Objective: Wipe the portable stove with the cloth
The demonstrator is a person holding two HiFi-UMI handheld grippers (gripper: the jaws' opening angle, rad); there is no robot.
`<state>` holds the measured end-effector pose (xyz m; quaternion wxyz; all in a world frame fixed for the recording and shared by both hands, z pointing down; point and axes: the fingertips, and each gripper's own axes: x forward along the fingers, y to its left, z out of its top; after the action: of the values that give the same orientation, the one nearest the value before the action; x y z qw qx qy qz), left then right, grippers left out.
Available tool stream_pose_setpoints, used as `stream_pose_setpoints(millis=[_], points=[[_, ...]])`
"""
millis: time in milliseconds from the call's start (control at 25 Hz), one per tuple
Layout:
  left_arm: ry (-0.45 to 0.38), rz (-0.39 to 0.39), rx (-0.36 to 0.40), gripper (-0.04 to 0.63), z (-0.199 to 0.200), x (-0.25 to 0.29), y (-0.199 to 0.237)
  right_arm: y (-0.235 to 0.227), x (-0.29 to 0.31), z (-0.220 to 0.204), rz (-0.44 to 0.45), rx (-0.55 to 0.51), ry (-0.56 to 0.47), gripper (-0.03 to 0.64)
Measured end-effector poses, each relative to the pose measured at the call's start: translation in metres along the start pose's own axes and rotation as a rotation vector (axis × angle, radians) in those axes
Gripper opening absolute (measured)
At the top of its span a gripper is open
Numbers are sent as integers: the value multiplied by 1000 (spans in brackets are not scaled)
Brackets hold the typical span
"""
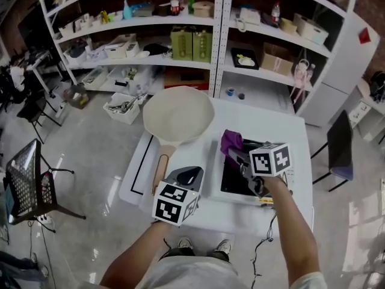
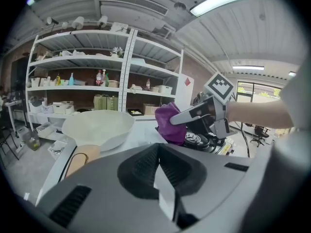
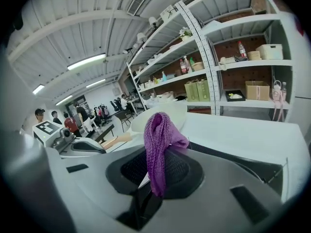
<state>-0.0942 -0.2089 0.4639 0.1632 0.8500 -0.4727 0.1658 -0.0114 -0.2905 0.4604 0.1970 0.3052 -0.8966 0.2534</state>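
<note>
Right tool [image 3: 153, 178] clenched on purple knit cloth [image 3: 158, 140] over flat black stove [image 1: 234, 182] — left tool [image 2: 164, 181] closed, empty.

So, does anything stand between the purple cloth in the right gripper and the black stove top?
Nothing visible does. The right gripper is shut on the purple knitted cloth, over the far edge of the flat black portable stove. The big white wok and the left gripper are to the stove's left, clear of it.

One cloth [image 1: 231, 141], apparently one stove [image 1: 236, 178]
</note>
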Motion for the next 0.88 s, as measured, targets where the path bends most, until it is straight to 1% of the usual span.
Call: stream_pose_setpoints(millis=[400,600,880], points=[[-2,-87,26,5,-3,-3,0,28,-11,-24,-27,48,7,64],[8,-131,40,6,-4,-1,-4,41,-18,-34,-20,92,-3,64],[16,-162,49,6,-3,7,-8,43,-22,-37,-39,101,-36,64]])
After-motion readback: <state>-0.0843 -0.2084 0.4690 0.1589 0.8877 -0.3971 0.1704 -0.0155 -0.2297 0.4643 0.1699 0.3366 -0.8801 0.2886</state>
